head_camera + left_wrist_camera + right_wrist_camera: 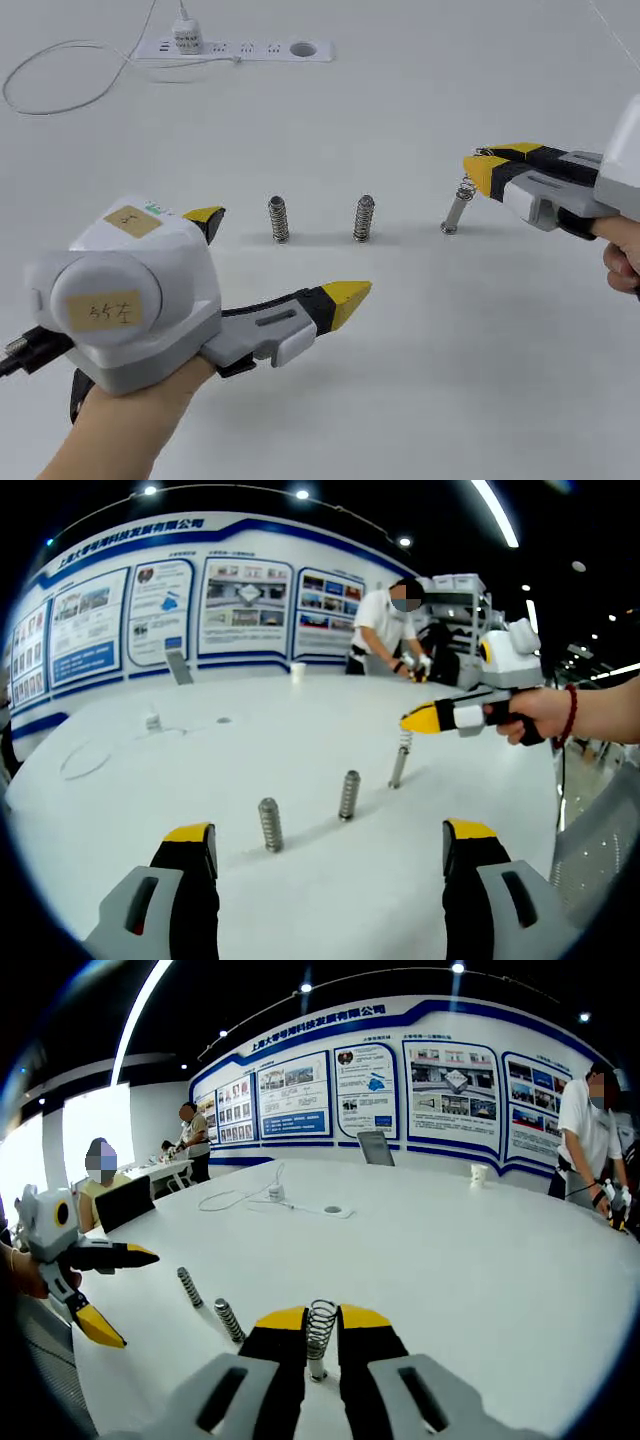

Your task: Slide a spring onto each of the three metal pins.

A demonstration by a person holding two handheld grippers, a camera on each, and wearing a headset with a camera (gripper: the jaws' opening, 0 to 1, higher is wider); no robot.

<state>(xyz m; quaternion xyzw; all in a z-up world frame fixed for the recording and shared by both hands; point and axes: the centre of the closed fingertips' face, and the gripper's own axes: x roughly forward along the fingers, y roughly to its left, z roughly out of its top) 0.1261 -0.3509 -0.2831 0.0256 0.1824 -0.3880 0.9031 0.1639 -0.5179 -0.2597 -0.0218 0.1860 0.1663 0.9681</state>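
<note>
The right tongs [321, 1320] clench a spring [466, 188] at the top of the right pin [455, 213], which leans on the white worktop [400, 380]. The middle pin [364, 218] and left pin [279, 219] stand upright, each inside a spring. The left tongs [329, 831] hang released in front of them.

The left hand-held gripper [278, 252] is white-grey with yellow-tipped black jaws.
</note>
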